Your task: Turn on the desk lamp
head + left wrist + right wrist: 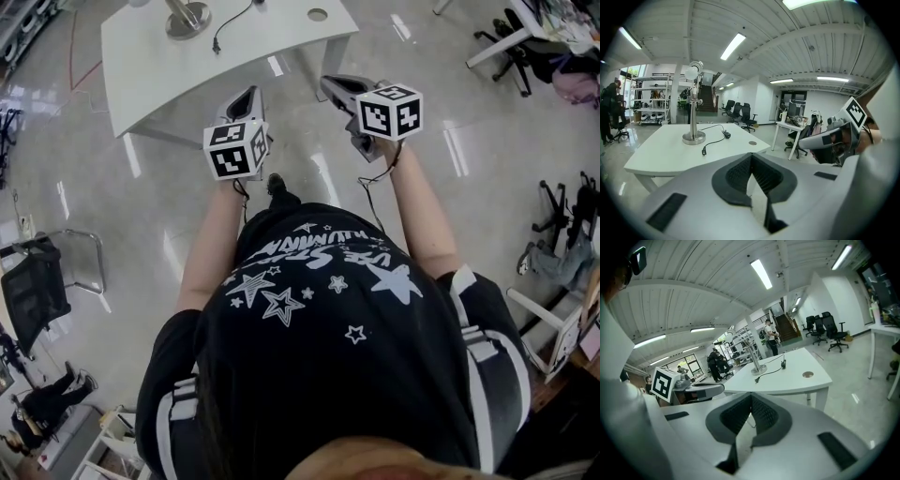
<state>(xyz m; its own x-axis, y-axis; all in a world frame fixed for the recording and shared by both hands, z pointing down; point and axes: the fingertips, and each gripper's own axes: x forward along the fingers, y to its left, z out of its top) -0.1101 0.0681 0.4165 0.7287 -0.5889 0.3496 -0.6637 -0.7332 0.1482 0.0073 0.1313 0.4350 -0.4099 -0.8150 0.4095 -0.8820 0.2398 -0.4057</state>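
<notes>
left hand-held gripper (pixel 751 156): jaws together, nothing between them | right hand-held gripper (pixel 751 397): jaws together, empty | both held up side by side near the white desk's (pixel 159 75) front edge | desk lamp (pixel 693 105): upright on desk, well apart from both, cable (pixel 715 135) beside its base

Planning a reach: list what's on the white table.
A desk lamp, its loose black cable and a round grommet. The left gripper hides part of the table.
</notes>
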